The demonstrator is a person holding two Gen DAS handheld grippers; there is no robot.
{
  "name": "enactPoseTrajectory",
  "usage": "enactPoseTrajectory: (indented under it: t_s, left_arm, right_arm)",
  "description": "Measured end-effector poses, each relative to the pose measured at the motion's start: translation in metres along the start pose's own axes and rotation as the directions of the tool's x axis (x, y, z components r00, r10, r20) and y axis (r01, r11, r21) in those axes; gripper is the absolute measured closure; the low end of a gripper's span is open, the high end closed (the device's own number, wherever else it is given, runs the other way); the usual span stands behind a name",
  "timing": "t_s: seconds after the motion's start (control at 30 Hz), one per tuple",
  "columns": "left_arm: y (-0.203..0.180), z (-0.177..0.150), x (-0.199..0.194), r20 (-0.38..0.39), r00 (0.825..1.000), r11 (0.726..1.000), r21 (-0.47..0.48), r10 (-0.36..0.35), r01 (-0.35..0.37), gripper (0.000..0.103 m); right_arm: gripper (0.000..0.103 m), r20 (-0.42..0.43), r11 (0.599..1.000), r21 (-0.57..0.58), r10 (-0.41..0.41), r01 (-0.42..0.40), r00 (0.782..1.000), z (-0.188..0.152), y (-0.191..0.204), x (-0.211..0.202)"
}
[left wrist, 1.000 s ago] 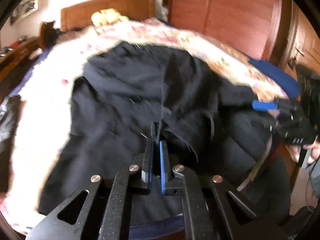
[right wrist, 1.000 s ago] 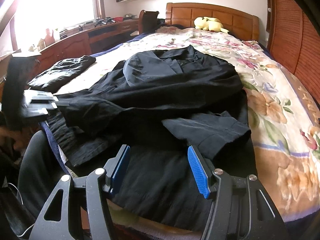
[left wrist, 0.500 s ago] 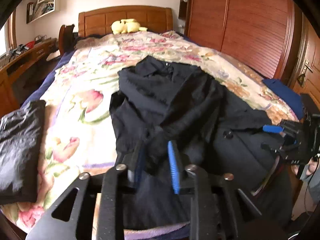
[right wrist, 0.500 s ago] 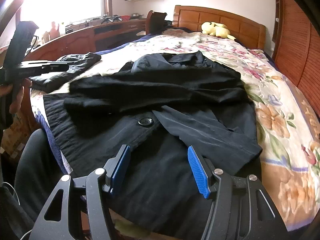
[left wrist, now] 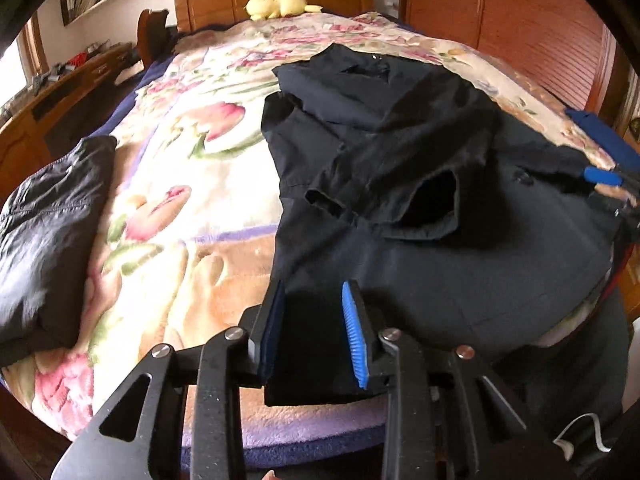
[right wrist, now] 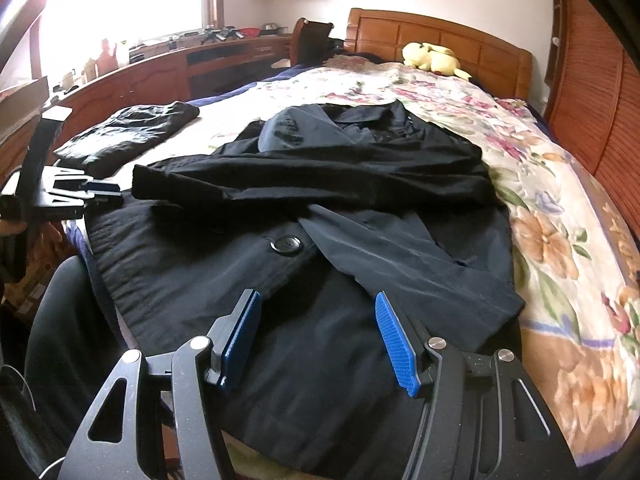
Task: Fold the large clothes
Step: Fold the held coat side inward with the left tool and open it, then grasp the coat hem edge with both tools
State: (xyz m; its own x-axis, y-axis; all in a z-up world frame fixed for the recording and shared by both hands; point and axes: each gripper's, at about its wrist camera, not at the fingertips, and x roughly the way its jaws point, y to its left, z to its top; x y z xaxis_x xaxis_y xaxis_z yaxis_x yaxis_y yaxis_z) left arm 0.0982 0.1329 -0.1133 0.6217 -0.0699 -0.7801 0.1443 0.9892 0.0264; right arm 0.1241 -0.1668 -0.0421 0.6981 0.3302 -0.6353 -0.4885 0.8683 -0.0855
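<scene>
Left gripper (left wrist: pixel 314 334) with jaws opening, narrowly parted, above the near hem corner of the black coat (left wrist: pixel 420 184); dark cloth seen in the gap between the pads, whether pressed or merely beneath cannot be told. Right gripper (right wrist: pixel 318 338) with jaws wide apart, hovering over the coat's lower front, gripping nothing. Coat spread flat on the floral bedspread (right wrist: pixel 560 248), ahead of both sets of jaws, collar toward the headboard (right wrist: pixel 440 40). One sleeve folded across the chest, the other angled down over the front; large button (right wrist: pixel 286 245) just beyond the right jaws. Folded dark garment (left wrist: pixel 44 248) far to the left of the left jaws, apart from the coat. Yellow plush toy (left wrist: pixel 280 3) far ahead, against the headboard.
</scene>
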Motion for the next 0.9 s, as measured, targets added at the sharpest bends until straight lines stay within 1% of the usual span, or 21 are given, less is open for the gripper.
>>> enactPoseTrajectory:
  t_s: [0.07, 0.23, 0.27, 0.47, 0.73, 0.9]
  left_arm:
    - [-0.002, -0.001, 0.002, 0.01, 1.0, 1.0, 0.009, 0.016, -0.016, 0.072]
    - [0.003, 0.003, 0.012, 0.006, 1.0, 0.999, -0.014, 0.03, -0.03, 0.071]
    - [0.005, 0.004, 0.016, -0.001, 0.999, 0.999, -0.017, 0.042, -0.042, 0.071]
    - [0.013, 0.01, 0.032, -0.039, 0.999, 0.998, -0.053, 0.038, -0.04, 0.071]
    - [0.022, 0.017, 0.051, -0.072, 0.997, 0.998, -0.056, 0.033, -0.037, 0.07]
    - [0.024, 0.027, 0.065, -0.125, 0.991, 0.998, -0.039, 0.045, -0.05, 0.066]
  right_arm:
    - [0.041, -0.009, 1.0, 0.009, -0.009, 0.009, 1.0, -0.005, -0.003, -0.003]
    - [0.041, -0.037, 0.999, 0.034, -0.036, 0.037, 0.999, -0.016, -0.011, -0.01]
    - [0.041, -0.04, 0.998, 0.041, -0.041, 0.042, 0.998, -0.019, -0.013, -0.011]
    - [0.041, -0.053, 0.995, 0.079, -0.057, 0.061, 0.997, -0.028, -0.023, -0.018]
    - [0.041, -0.051, 0.995, 0.079, -0.061, 0.065, 0.997, -0.03, -0.022, -0.02]
    - [0.041, -0.048, 0.994, 0.082, -0.069, 0.072, 0.997, -0.033, -0.029, -0.023]
